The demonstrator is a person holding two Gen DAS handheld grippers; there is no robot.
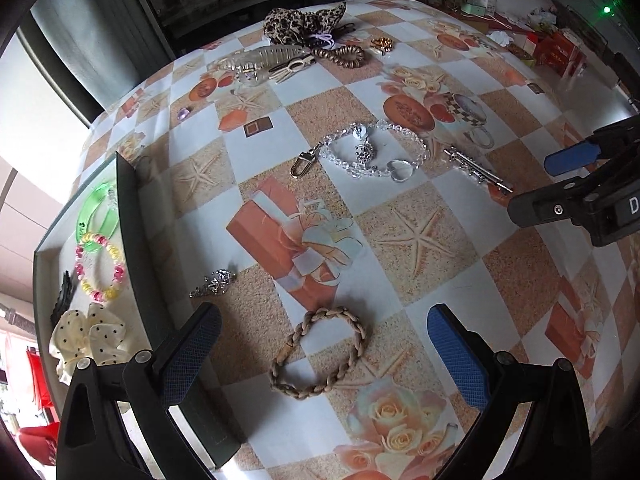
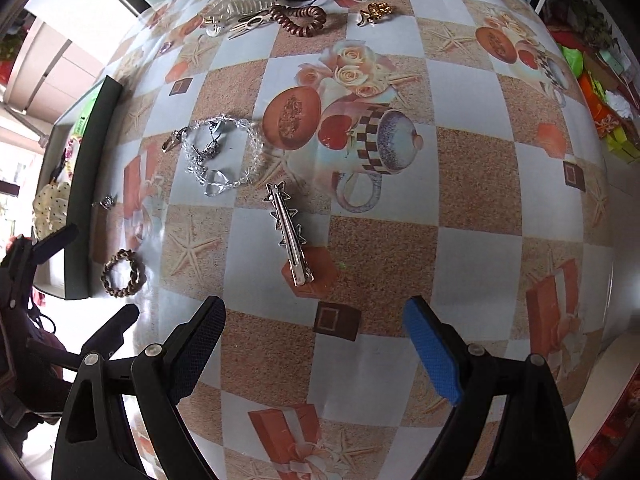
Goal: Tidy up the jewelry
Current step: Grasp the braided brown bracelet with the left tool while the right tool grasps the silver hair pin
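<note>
Left wrist view: left claw [image 1: 324, 354], pads spread wide, holding nothing, poised over a braided tan bracelet [image 1: 319, 353] lying flat on the patterned surface [image 1: 440, 280]. Just left, a dark-walled tray [image 1: 138, 240] contains 1 green bangle [image 1: 98, 212], 1 pink-and-yellow bead bracelet [image 1: 101, 266] and 1 cream dotted scrunchie [image 1: 86, 338]. Beside the tray wall, 1 small silver charm [image 1: 216, 282]. Mid-surface: 1 clear crystal bead bracelet [image 1: 374, 152] with clasp; 1 silver star hair clip [image 1: 478, 170] near it. Far edge: leopard scrunchie [image 1: 304, 22], clear claw clip [image 1: 260, 60], brown coil tie [image 1: 340, 56].

Right wrist view: right claw [image 2: 314, 346], pads apart, empty, with the star hair clip [image 2: 289, 230] just ahead of its tips. Crystal bracelet [image 2: 224, 156] lies further on; braided bracelet [image 2: 123, 273] at left, beside the tray [image 2: 92, 184].
</note>
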